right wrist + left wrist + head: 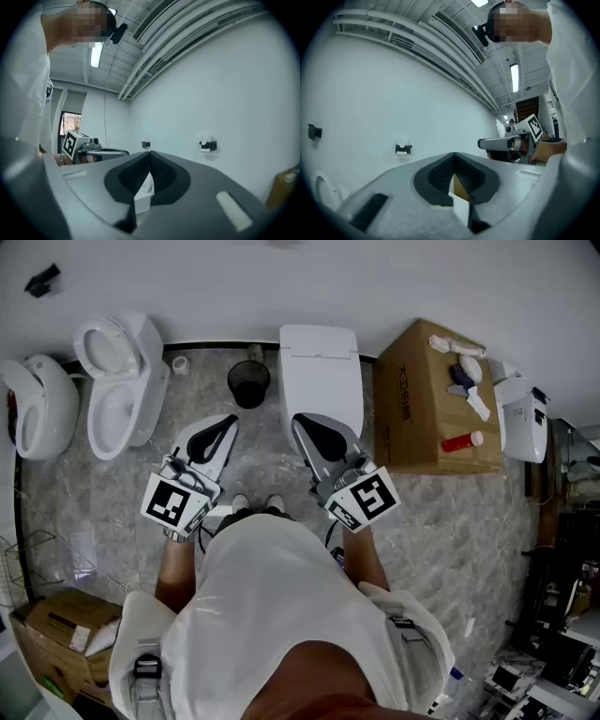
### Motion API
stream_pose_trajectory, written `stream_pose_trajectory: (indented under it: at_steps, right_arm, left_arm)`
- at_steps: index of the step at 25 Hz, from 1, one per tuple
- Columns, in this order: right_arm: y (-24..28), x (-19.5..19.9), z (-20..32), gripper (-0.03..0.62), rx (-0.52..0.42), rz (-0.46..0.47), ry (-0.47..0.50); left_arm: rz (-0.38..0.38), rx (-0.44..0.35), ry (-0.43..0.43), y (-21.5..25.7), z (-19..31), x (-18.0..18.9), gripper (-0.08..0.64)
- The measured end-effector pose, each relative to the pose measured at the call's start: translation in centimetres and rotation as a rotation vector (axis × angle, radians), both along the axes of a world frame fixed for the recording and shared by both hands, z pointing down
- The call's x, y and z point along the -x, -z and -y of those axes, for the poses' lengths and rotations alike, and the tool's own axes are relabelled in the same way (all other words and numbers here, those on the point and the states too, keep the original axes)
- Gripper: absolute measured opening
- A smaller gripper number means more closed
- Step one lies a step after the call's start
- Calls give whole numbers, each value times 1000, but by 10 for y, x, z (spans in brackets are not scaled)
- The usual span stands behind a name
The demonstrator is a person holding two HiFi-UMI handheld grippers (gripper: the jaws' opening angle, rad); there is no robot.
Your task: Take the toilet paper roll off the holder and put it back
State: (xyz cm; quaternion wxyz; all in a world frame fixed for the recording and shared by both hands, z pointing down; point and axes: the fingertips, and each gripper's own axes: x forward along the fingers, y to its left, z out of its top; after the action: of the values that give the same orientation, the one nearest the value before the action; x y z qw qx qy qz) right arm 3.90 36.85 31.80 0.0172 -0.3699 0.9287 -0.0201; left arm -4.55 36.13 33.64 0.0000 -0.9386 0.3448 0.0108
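Note:
A small black holder with a white toilet paper roll (403, 149) hangs on the white wall, far ahead of both grippers; the right gripper view shows that holder (207, 146) too. My left gripper (228, 420) and right gripper (302, 418) are held side by side at waist height, pointing at the wall. The left gripper (453, 157) has its jaws together and nothing in them. The right gripper (150, 154) is likewise shut and holds nothing. Neither touches anything.
A white toilet (320, 371) stands right in front of me, with a black bin (248, 382) to its left. Two more toilets (117, 381) are further left. On the right stands a cardboard box (433, 409) with small items on top. A second black fitting (42, 279) is on the wall.

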Motion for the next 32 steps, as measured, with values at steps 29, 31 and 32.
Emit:
stream_pose_trajectory:
  at_steps: [29,31,32]
  right_arm:
    - [-3,-23,-9,2,-27,-42,-49]
    - [-4,-26,-7,2,-30,-39,-47]
    - [-4,-29,-6,2,-31,-38,-47]
  left_arm:
    - [30,7,10,0,-16,-12,-3]
    - [33,8,11,-1,-13,-17,-3]
    - [35,8,11,-1,-11,-19,-3]
